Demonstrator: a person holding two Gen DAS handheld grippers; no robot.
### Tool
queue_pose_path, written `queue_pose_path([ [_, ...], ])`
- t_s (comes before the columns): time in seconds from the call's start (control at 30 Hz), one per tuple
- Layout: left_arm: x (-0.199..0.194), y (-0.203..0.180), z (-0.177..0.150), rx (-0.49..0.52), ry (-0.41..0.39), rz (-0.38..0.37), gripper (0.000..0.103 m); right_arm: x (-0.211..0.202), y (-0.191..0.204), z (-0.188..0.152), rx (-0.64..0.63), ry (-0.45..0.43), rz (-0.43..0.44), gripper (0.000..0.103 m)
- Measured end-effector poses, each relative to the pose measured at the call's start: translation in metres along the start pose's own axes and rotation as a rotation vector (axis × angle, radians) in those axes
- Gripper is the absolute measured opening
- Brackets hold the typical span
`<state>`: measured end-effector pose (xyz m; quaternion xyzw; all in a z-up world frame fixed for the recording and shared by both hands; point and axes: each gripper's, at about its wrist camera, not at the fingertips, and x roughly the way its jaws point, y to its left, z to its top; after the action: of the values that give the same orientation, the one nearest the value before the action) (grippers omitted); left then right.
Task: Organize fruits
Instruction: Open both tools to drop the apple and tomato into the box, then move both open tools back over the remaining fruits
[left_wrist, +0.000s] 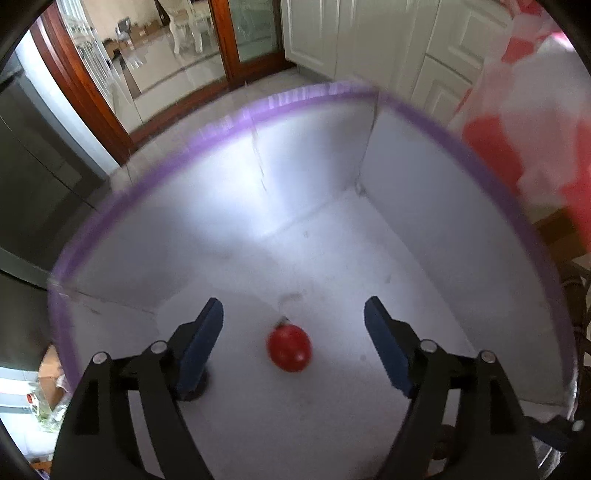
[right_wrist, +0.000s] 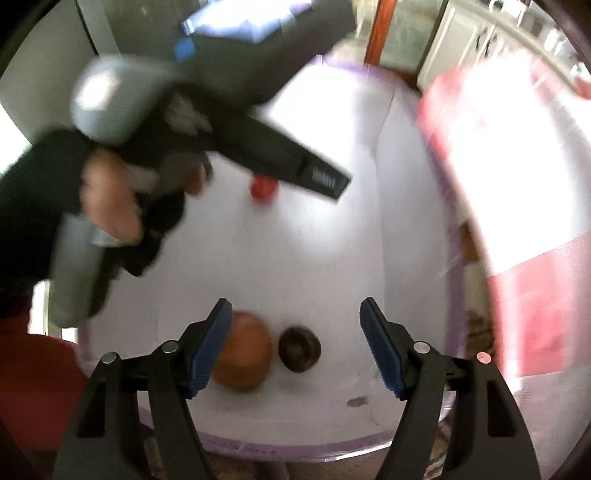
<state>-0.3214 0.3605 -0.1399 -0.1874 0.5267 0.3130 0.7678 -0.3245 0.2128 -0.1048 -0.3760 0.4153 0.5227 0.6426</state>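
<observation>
A white box with a purple rim (left_wrist: 207, 136) fills the left wrist view. A small red tomato (left_wrist: 289, 348) lies on its floor, free between the blue pads of my left gripper (left_wrist: 293, 317), which is open above it. In the right wrist view my right gripper (right_wrist: 295, 314) hangs open over the same box (right_wrist: 332, 398). Below it lie an orange round fruit (right_wrist: 243, 356), near the left pad, and a dark brown round fruit (right_wrist: 299, 349). The pads touch neither. The red tomato (right_wrist: 263, 189) shows farther back, under the left gripper's finger (right_wrist: 317, 177), held by a hand (right_wrist: 110, 206).
A red and white bag or cloth (left_wrist: 532, 122) hangs blurred beside the box on the right, also as bag (right_wrist: 517, 184). Wood-framed glass doors (left_wrist: 122, 85) and white cabinet doors (left_wrist: 369, 40) stand beyond the box. A red object (right_wrist: 40, 384) sits at the lower left.
</observation>
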Motion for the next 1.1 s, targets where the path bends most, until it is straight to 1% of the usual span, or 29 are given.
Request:
queue_pose_path([
  [0.1, -0.025, 0.001, 0.010, 0.004, -0.058, 0.026, 0.080, -0.037, -0.006, 0.002, 0.015, -0.128, 0.032, 0.073],
  [0.13, -0.031, 0.002, 0.013, 0.003, -0.076, 0.033, 0.081, -0.056, -0.011, 0.002, 0.029, -0.187, 0.040, 0.074],
  [0.2, -0.051, -0.001, 0.022, 0.005, -0.126, 0.050, 0.082, -0.083, -0.021, 0.001, 0.056, -0.270, 0.039, 0.075],
  [0.23, -0.060, -0.002, 0.027, 0.009, -0.149, 0.054, 0.082, -0.102, -0.029, -0.002, 0.079, -0.324, 0.027, 0.075],
  [0.3, -0.081, -0.011, 0.039, 0.023, -0.203, 0.056, 0.082, -0.129, -0.041, -0.009, 0.113, -0.403, -0.003, 0.077],
  [0.33, -0.090, -0.017, 0.043, 0.033, -0.226, 0.054, 0.083, -0.150, -0.052, -0.017, 0.141, -0.454, -0.033, 0.079],
  [0.37, -0.104, -0.027, 0.047, 0.050, -0.259, 0.052, 0.085, -0.168, -0.062, -0.028, 0.168, -0.498, -0.068, 0.081],
  [0.4, -0.112, -0.036, 0.050, 0.064, -0.280, 0.048, 0.087, -0.180, -0.078, -0.030, 0.183, -0.521, -0.089, 0.082],
  [0.47, -0.135, -0.057, 0.059, 0.099, -0.335, 0.032, 0.089, -0.208, -0.107, -0.042, 0.235, -0.583, -0.170, 0.084],
  [0.5, -0.149, -0.071, 0.062, 0.122, -0.370, 0.018, 0.089, -0.223, -0.123, -0.055, 0.273, -0.609, -0.220, 0.084],
  [0.53, -0.160, -0.085, 0.066, 0.141, -0.401, -0.001, 0.089, -0.232, -0.135, -0.066, 0.299, -0.622, -0.250, 0.085],
  [0.57, -0.173, -0.100, 0.070, 0.160, -0.432, -0.035, 0.093, -0.243, -0.151, -0.079, 0.342, -0.638, -0.293, 0.086],
  [0.63, -0.196, -0.132, 0.077, 0.191, -0.487, -0.121, 0.100, -0.258, -0.180, -0.107, 0.429, -0.659, -0.356, 0.088],
  [0.67, -0.206, -0.147, 0.080, 0.205, -0.508, -0.162, 0.101, -0.258, -0.191, -0.113, 0.470, -0.666, -0.381, 0.088],
  [0.7, -0.218, -0.173, 0.084, 0.226, -0.526, -0.220, 0.101, -0.266, -0.208, -0.128, 0.515, -0.670, -0.407, 0.088],
  [0.73, -0.228, -0.196, 0.083, 0.247, -0.529, -0.271, 0.101, -0.273, -0.227, -0.145, 0.579, -0.668, -0.441, 0.088],
  [0.77, -0.234, -0.227, 0.089, 0.280, -0.523, -0.352, 0.101, -0.269, -0.237, -0.158, 0.627, -0.661, -0.461, 0.088],
  [0.8, -0.233, -0.252, 0.092, 0.301, -0.515, -0.403, 0.101, -0.269, -0.252, -0.169, 0.676, -0.650, -0.478, 0.088],
  [0.83, -0.232, -0.281, 0.096, 0.322, -0.504, -0.452, 0.101, -0.270, -0.265, -0.184, 0.743, -0.634, -0.497, 0.088],
  [0.87, -0.230, -0.304, 0.099, 0.334, -0.498, -0.480, 0.101, -0.271, -0.274, -0.200, 0.792, -0.624, -0.509, 0.088],
  [0.9, -0.227, -0.344, 0.105, 0.354, -0.497, -0.518, 0.101, -0.272, -0.286, -0.215, 0.843, -0.612, -0.520, 0.088],
  [0.93, -0.223, -0.366, 0.106, 0.362, -0.499, -0.528, 0.101, -0.267, -0.300, -0.233, 0.903, -0.595, -0.533, 0.088],
  [0.97, -0.221, -0.401, 0.107, 0.371, -0.498, -0.540, 0.101, -0.262, -0.312, -0.247, 0.950, -0.581, -0.544, 0.088],
  [1.07, -0.203, -0.483, 0.114, 0.370, -0.457, -0.597, 0.101, -0.262, -0.357, -0.290, 1.076, -0.540, -0.588, 0.088],
  [1.1, -0.200, -0.501, 0.114, 0.366, -0.446, -0.608, 0.101, -0.262, -0.370, -0.301, 1.102, -0.536, -0.593, 0.088],
])
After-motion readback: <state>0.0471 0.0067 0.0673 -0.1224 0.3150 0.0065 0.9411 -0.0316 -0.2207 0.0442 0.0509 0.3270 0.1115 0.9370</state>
